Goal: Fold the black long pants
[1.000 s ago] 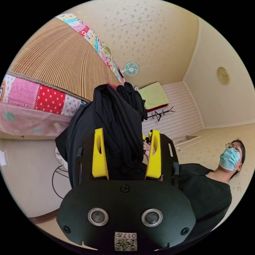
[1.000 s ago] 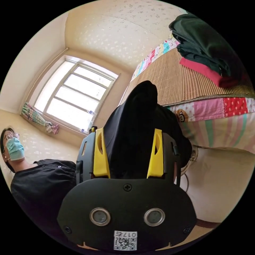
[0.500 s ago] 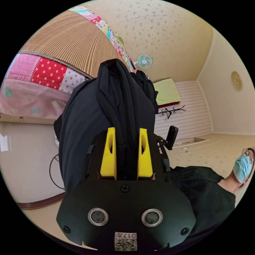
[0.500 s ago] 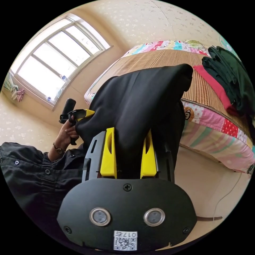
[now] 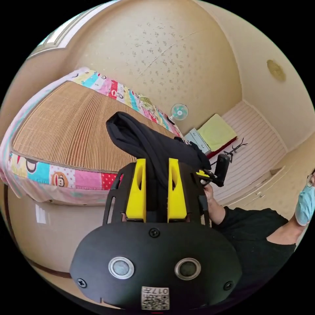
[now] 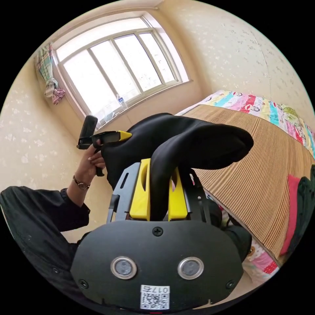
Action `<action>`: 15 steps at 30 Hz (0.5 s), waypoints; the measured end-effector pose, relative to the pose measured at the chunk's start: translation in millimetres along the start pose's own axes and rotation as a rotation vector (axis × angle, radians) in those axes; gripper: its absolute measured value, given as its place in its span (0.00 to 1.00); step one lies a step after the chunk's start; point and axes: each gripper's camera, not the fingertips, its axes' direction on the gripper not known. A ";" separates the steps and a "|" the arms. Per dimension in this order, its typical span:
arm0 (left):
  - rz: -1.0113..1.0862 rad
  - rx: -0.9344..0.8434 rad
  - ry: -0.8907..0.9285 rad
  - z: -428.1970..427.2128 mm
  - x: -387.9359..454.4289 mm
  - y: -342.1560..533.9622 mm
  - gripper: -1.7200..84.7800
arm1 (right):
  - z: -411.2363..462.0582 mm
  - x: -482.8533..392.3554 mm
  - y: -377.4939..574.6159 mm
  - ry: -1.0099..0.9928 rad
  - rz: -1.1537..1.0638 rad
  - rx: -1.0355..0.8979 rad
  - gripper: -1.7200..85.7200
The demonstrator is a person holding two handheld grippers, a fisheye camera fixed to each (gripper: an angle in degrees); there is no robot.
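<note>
Fingers: both pairs of yellow jaws are clenched on the black long pants (image 6: 183, 144); the left gripper (image 5: 157, 183) pinches a bunched ridge of cloth, the right gripper (image 6: 158, 190) a thick fold.
Pants: held in the air between the two grippers, above the near edge of the bed (image 5: 65, 131), slack cloth drooping over each set of jaws.
Bed: a ribbed straw mat (image 6: 262, 164) covers it; a pile of dark and red clothes (image 6: 300, 210) lies at its far part.
Risk, largest: the bunched grips probably hold several layers, so the pants could land twisted and crease unevenly.
Risk, smaller: a slack leg might catch the bed edge or slide off it.
Risk, smallest: cloth may creep out of a jaw if pulled taut.
Pose: both grippers raised, tilted upward; in the right gripper view the person's hand (image 6: 88, 162) grips the other tool's handle, elbow bent.
</note>
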 end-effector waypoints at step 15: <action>-0.360 0.113 -0.345 -65.7 -185.1 89.8 0.18 | 84.0 109.2 17.1 0.025 0.341 -0.123 0.10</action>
